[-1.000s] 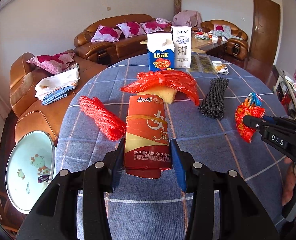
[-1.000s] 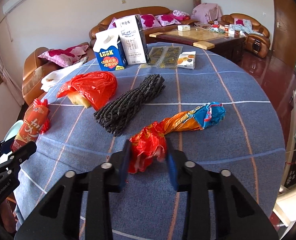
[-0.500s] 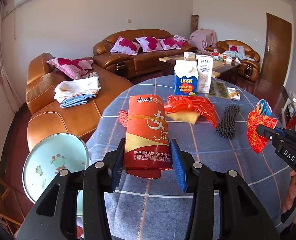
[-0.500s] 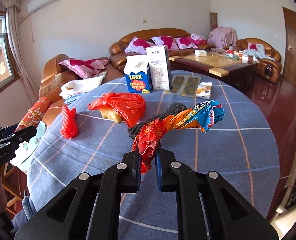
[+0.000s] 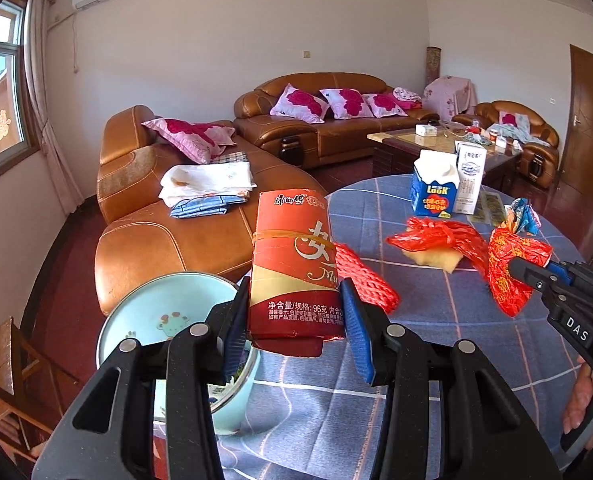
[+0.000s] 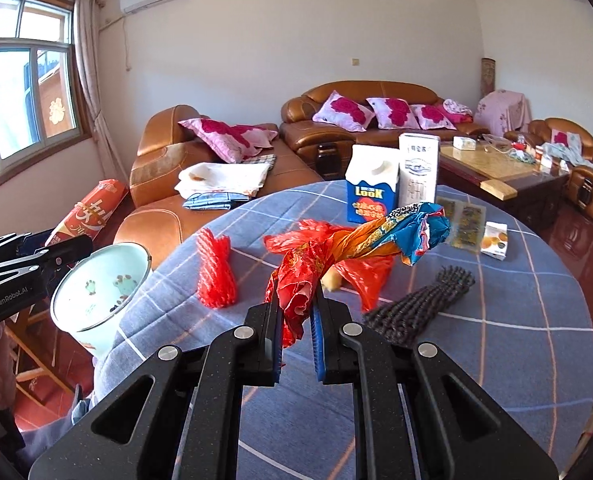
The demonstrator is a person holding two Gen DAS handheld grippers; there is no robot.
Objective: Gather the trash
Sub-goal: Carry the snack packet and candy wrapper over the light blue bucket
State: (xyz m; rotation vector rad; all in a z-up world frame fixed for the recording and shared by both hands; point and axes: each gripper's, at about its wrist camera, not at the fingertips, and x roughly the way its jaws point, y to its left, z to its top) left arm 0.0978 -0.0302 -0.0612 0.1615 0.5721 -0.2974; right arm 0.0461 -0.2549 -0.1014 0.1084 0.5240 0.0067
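My left gripper [image 5: 296, 328] is shut on a red snack package [image 5: 296, 264], held upright in the air over the table's left edge. Just below and left of it stands a pale blue bin [image 5: 164, 320]. My right gripper [image 6: 296, 316] is shut on a twisted red, orange and blue wrapper [image 6: 360, 240], lifted off the blue checked table [image 6: 496, 360]. In the right wrist view the left gripper [image 6: 84, 246] holds the package [image 6: 92, 216] just above the bin [image 6: 100, 280]. The left wrist view shows the right gripper [image 5: 514, 266] at the right edge, holding the wrapper [image 5: 508, 268].
On the table lie a red mesh net [image 6: 216, 276], a red plastic bag [image 6: 360, 272] over a yellow lump, a black mesh sleeve [image 6: 420, 304], two cartons [image 6: 370, 188], sachets [image 6: 460, 224] and a small box [image 6: 494, 240]. Brown sofas [image 6: 176, 184] stand behind. A wooden chair [image 5: 8, 364] is beside the bin.
Both grippers rose from the table with their loads and swung left towards the bin. The right jaws tightened on the wrapper, which now hangs free of the cloth.
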